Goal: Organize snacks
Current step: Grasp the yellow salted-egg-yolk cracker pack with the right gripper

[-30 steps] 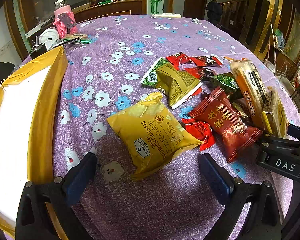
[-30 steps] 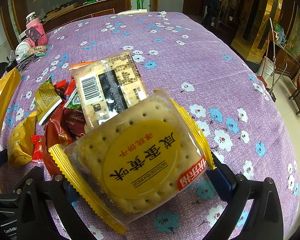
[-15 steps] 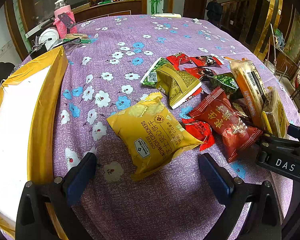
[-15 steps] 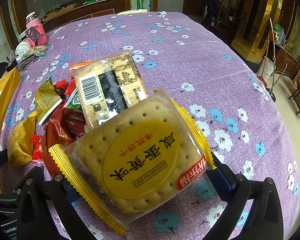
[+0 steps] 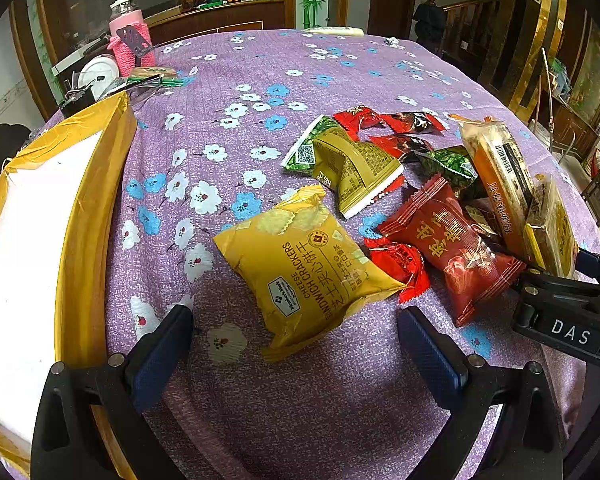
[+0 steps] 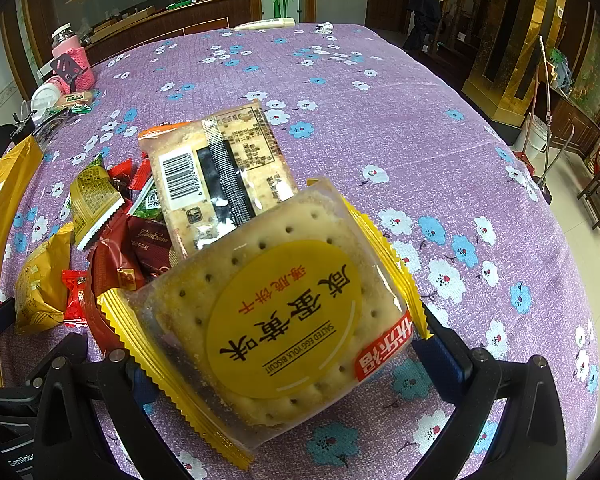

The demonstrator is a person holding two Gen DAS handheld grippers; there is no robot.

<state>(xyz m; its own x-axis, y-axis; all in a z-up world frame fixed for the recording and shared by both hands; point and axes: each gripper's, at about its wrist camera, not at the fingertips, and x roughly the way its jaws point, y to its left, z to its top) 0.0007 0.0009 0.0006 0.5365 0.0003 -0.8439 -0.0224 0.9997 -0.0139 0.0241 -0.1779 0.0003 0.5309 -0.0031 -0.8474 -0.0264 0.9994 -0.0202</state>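
Right tool clamped on biscuit pack, left tool spread apart just short of yellow cracker bag on table

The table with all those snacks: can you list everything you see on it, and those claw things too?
Tablecloth: one, purple with white and blue flowers, covering the table.
Box: one, yellow rim, white inside, left edge.
Cheese cracker pack: one, yellow, ahead of the left claw.
Olive-gold packet: one, mid-table.
Big red packet: one, right of the cracker pack.
Small red and green wrappers: several, in the pile.
Barcoded biscuit pack: one, clear and orange, behind the egg yolk biscuit.
Salted egg yolk biscuit: one, yellow-edged, between the right claw's fingers.
Pink bottle: one, far left.
Left claw: black and blue, open.
Right claw: black and blue, around the biscuit.
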